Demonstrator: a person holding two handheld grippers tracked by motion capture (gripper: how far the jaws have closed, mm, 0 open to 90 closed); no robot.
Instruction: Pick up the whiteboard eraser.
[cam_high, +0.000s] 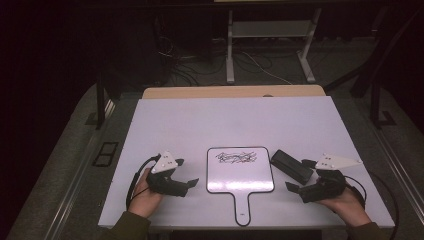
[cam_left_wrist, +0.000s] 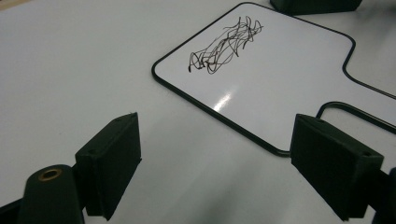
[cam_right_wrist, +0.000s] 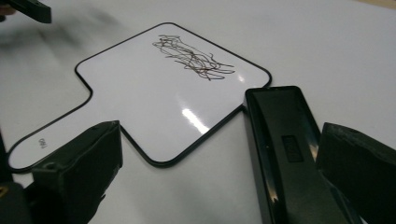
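The right gripper (cam_high: 299, 176), jaws released, flanks a black rectangular eraser block (cam_right_wrist: 289, 154) beside the scribbled, black-rimmed paddle-shaped whiteboard (cam_high: 240, 170); the left gripper (cam_high: 186, 172) also gapes, holding nothing.

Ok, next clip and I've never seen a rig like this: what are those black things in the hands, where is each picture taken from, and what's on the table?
A person sits at a white table and holds a hand-held tool in each hand: the left gripper and the right gripper. Each has two black jaws. One picture looks down from above the person; the other two come from cameras riding on each gripper, looking out between its jaws. On the table lies a small paddle-shaped whiteboard with a black scribble on it. Beside its right edge lies a black eraser. Both grippers stand open and hold nothing; the eraser lies just ahead of the right gripper's jaws.
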